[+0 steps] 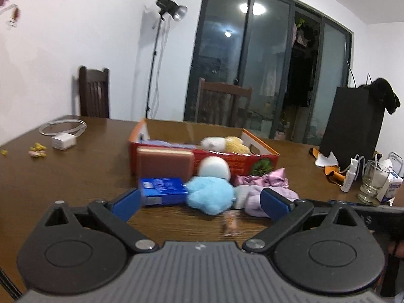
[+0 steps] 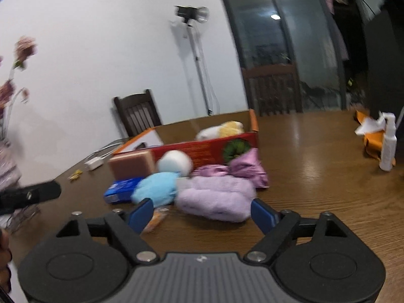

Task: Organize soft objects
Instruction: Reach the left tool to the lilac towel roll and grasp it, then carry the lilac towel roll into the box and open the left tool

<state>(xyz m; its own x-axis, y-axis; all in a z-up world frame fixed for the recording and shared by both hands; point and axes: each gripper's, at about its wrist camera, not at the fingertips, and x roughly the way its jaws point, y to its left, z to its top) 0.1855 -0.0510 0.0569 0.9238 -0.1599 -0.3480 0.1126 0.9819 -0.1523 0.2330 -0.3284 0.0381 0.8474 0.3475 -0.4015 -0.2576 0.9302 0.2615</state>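
A pile of soft things lies on the brown table in front of a red cardboard box (image 1: 242, 162) (image 2: 202, 146). It holds a light blue plush (image 1: 210, 194) (image 2: 155, 189), a white-blue ball (image 1: 214, 168) (image 2: 175, 162), a lilac fluffy piece (image 1: 255, 199) (image 2: 217, 199), a shiny pink cloth (image 1: 262, 179) (image 2: 246, 170), a brown sponge (image 1: 165, 162) (image 2: 131, 164) and a blue packet (image 1: 162, 189) (image 2: 120, 189). A white and a yellow plush (image 1: 224, 144) (image 2: 219, 131) lie in the box. My left gripper (image 1: 199, 203) is open just short of the blue plush. My right gripper (image 2: 202, 216) is open, its fingers on either side of the lilac piece's near edge.
A small orange wrapped item (image 1: 229, 223) (image 2: 156, 218) lies near the fingers. A glass (image 1: 372, 181), a spray bottle (image 2: 388, 146), a tissue pack and a black bag (image 1: 353, 123) stand at the right. A white charger and cable (image 1: 63, 140) lie at the far left. Chairs stand behind the table.
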